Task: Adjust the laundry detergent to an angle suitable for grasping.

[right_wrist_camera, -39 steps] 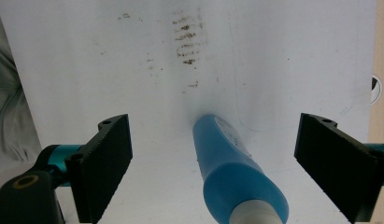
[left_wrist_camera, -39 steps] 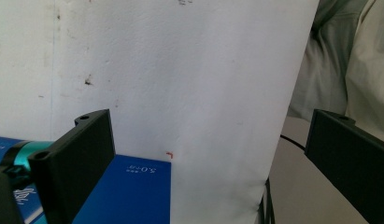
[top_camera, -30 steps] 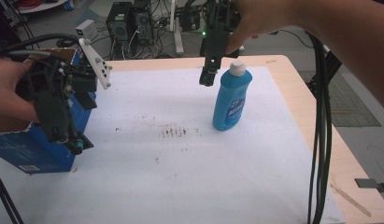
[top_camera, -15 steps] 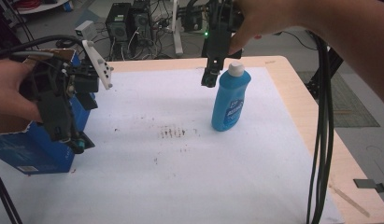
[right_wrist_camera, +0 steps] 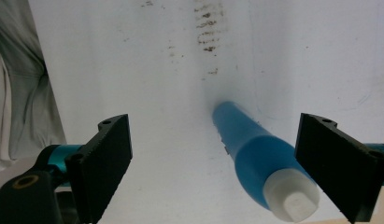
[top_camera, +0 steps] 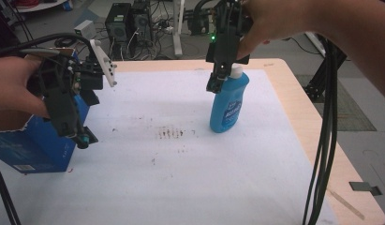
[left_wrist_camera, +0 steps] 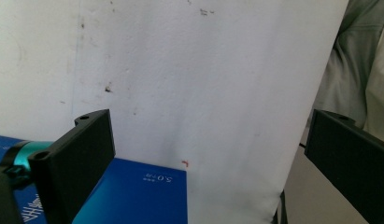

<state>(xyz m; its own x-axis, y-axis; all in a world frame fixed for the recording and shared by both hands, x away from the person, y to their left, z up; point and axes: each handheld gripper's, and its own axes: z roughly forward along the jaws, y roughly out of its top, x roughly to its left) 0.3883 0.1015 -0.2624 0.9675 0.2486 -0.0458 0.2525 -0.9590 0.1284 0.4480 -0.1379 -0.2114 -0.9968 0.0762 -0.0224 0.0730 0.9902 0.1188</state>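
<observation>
While the blue bottle (top_camera: 229, 104) stands upright on the white-covered counter (top_camera: 181, 187), nothing is gripped yet, so I'd call this the approach phase: grasp not made, lift and any placement all left to do.

My right gripper (top_camera: 217, 83) hangs over the bottle's white cap (top_camera: 236, 71), pointing down, jaws wide with nothing between the pads. In the right gripper view the bottle (right_wrist_camera: 255, 158) sits off-centre, close to the jaw on that picture's right, with the cap (right_wrist_camera: 291, 198) just beside that jaw and a wide gap to the other one. I can't tell if that pad touches the cap; it looks just apart. My guess: needs recentring over the cap before closing.

My left gripper (top_camera: 82, 138) is well apart from the bottle, at the counter's left edge in front of a blue box (top_camera: 35, 145). Jaws wide there too, empty; in the left gripper view the box (left_wrist_camera: 133, 193) lies below and beside one jaw, not between them.
</observation>
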